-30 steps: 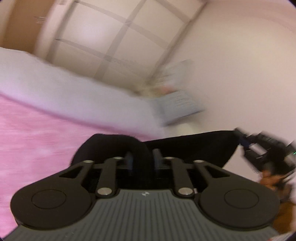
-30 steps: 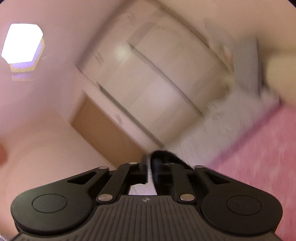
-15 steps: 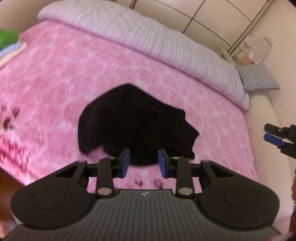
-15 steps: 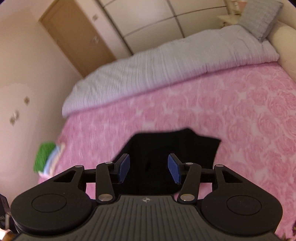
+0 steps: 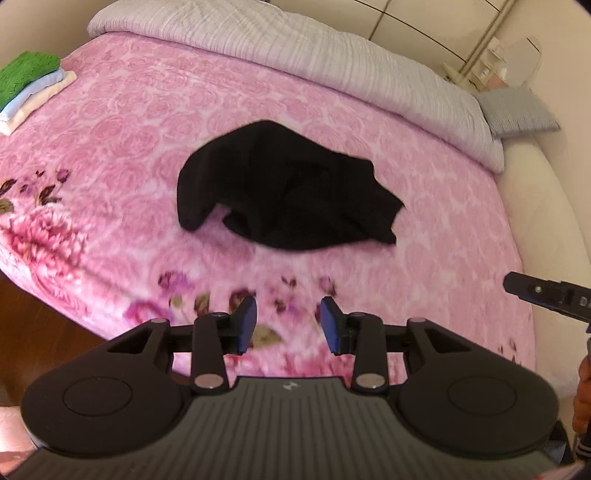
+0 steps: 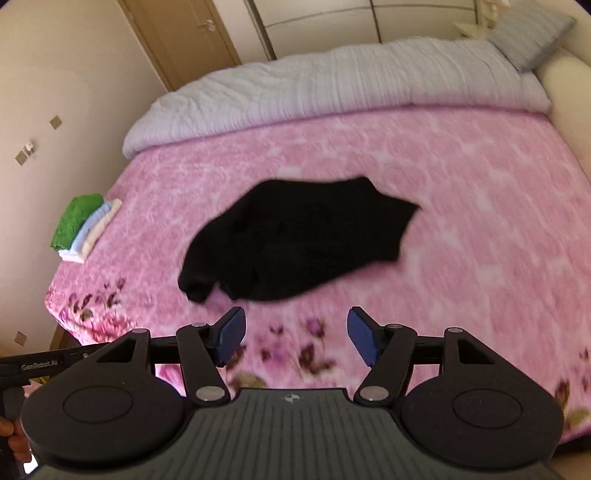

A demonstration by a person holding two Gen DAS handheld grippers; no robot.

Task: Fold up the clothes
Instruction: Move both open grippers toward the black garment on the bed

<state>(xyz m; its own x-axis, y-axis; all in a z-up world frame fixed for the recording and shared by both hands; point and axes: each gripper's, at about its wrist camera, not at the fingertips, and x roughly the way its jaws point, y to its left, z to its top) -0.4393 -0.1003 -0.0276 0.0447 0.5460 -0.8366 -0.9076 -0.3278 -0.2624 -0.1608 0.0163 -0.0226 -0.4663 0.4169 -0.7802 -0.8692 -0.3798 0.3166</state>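
A black garment (image 5: 288, 188) (image 6: 295, 243) lies crumpled in a heap on the middle of the pink floral blanket (image 5: 129, 147) (image 6: 461, 206). My left gripper (image 5: 288, 325) hovers open over the blanket's near edge, well short of the garment, nothing between its blue pads. My right gripper (image 6: 293, 338) is open too, just short of the garment's near edge, holding nothing. The tip of the right gripper shows at the right edge of the left wrist view.
A stack of folded clothes (image 5: 26, 88) (image 6: 83, 229), green on top, sits at the blanket's left side. A rolled grey duvet (image 5: 295, 48) (image 6: 332, 85) runs along the far side, with a grey pillow (image 5: 517, 110) (image 6: 532, 33). Wardrobe doors and a wooden door (image 6: 181, 37) stand behind.
Both grippers, shut on the black garment and raised a second ago, opened and let it drop on the blanket. Since then both have pulled back toward the near edge.
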